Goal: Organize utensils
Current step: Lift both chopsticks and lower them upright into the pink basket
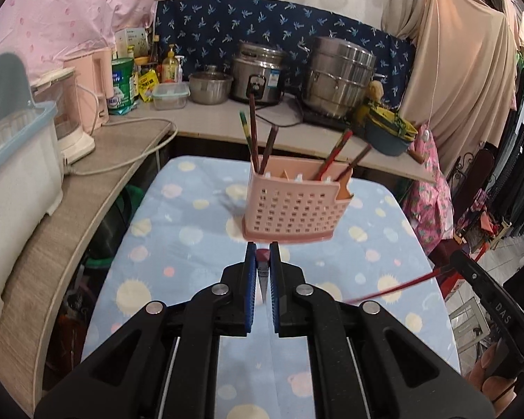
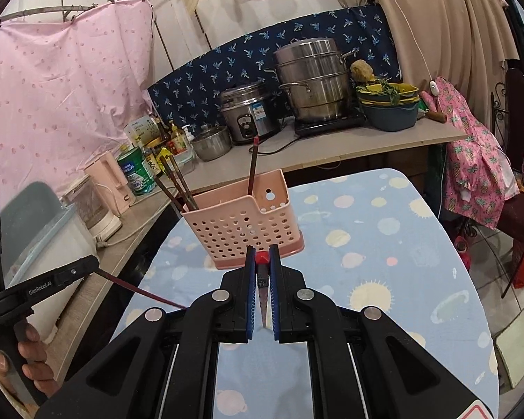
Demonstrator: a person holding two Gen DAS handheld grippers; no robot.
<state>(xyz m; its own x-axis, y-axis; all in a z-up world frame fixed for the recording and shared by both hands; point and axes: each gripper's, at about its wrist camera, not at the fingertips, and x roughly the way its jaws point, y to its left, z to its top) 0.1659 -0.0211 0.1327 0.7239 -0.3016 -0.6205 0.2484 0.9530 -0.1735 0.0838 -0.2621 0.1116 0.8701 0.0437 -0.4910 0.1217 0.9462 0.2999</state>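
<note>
The room is bright with soft, even light. Shadows are faint. The round lens bends straight lines near the edges, and the corners go black. The pink basket looks a bit blurry in the left view. Steel pots shine.

A: Where's the pink perforated holder?
B: Upright at twelve o'clock, with several dark chopsticks leaning inside.
A: And the loose ones?
B: A maroon chopstick and a red chopstick, each pinched end-on.
</note>
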